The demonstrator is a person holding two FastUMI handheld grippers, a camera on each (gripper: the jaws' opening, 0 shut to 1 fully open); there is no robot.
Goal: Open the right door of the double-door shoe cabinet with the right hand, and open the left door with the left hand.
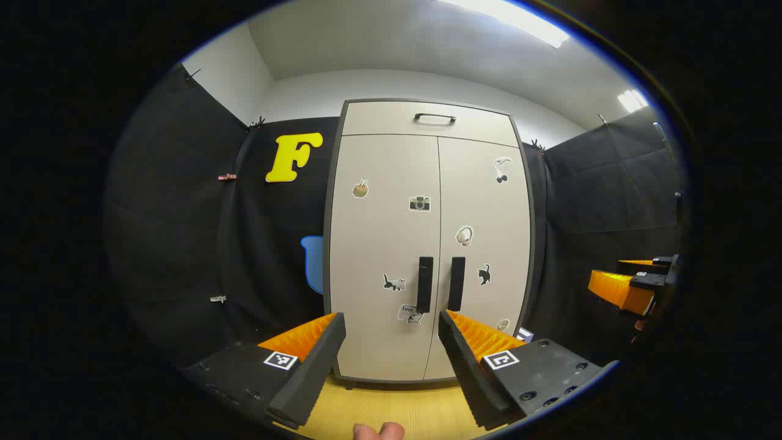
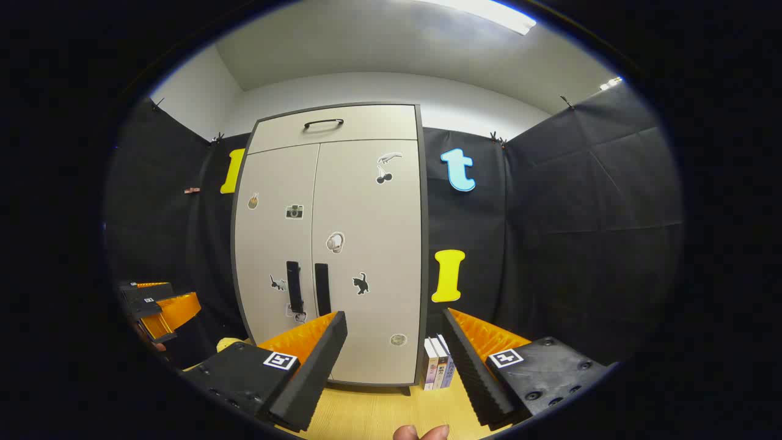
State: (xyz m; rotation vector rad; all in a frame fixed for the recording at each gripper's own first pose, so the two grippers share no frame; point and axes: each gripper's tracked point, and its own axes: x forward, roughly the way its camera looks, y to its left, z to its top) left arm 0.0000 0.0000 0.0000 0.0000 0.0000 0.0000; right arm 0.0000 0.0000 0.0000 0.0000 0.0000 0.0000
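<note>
Two grippers are held before a closed shoe cabinet. Nearest the lens in the left gripper view, a fingertip [image 1: 379, 431] is glimpsed at the bottom edge, and the left gripper [image 1: 391, 333] is seen with its fingers spread wide apart, nothing gripped between them. Beyond the fingers, a strip of pale wooden floor [image 1: 397, 406] is visible, and the shoe cabinet [image 1: 431, 244] is stood upon it, well apart from the fingertips. Its left door [image 1: 382, 244] and right door [image 1: 486, 244] are both shut, the seam between them closed — two dark vertical handles, the left handle [image 1: 424, 284] and the right handle [image 1: 456, 283], are set just beside that seam. Small stickers are scattered over both doors, and a drawer front [image 1: 427, 119] with a curved pull is placed above them.

In the right gripper view, the right gripper [image 2: 394, 336] is likewise held released, its fingers parted and empty, with fingertips [image 2: 421, 432] shown at the lower edge. A few upright books [image 2: 438, 363] are stood on the floor, just beside the cabinet's right side. At the far right of the left gripper view, the right gripper is caught again, off to the cabinet's side — clear of the doors.
</note>
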